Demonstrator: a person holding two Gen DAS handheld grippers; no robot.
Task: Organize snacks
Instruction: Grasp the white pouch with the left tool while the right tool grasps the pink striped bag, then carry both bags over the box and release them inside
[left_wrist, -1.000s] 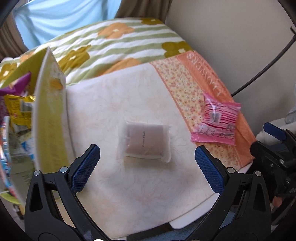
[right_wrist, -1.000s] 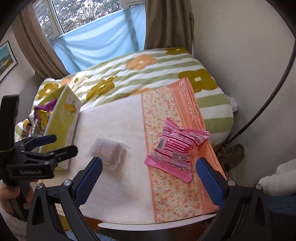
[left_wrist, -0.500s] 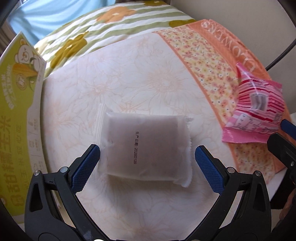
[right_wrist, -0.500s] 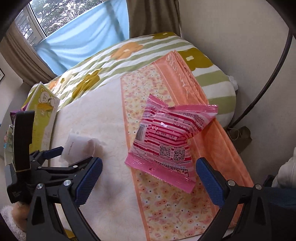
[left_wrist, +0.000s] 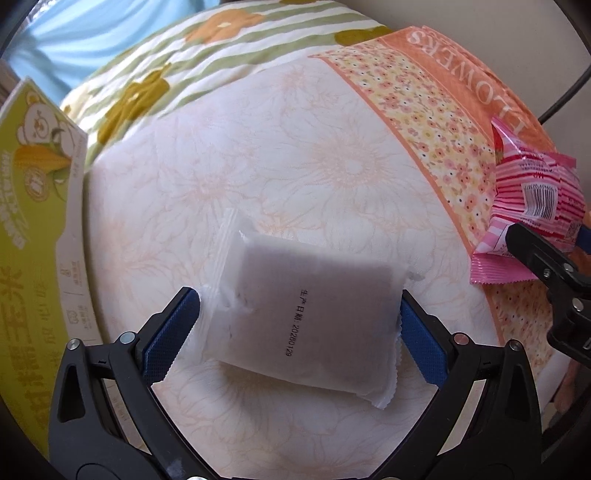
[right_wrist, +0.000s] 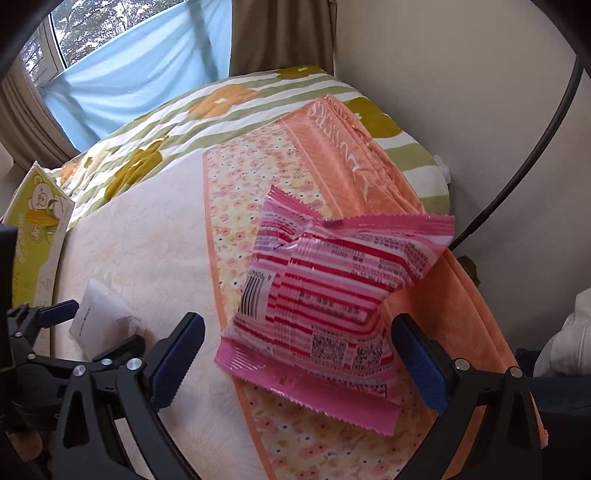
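A white translucent snack packet (left_wrist: 310, 314) with a printed date lies flat on the pale flowered cloth (left_wrist: 295, 155). My left gripper (left_wrist: 297, 336) is open and low over it, one blue pad at each side edge of the packet. A pink striped snack bag (right_wrist: 332, 295) rests on the orange flowered towel (right_wrist: 251, 192). My right gripper (right_wrist: 299, 358) is open around the bag's near end, with a pad (right_wrist: 421, 365) on either side. From the right wrist, the left gripper (right_wrist: 92, 325) shows around the white packet (right_wrist: 99, 314).
A yellow-green snack box (left_wrist: 33, 221) stands along the left edge, also seen as a box (right_wrist: 33, 229) from the right wrist. Behind is a striped quilt (right_wrist: 221, 107) and curtain. A black cable (right_wrist: 535, 147) crosses the wall at right. A white sleeve (right_wrist: 569, 332) is lower right.
Both grippers have come down and forward: the left now straddles the white packet and the right straddles the pink bag. Neither packet has moved.
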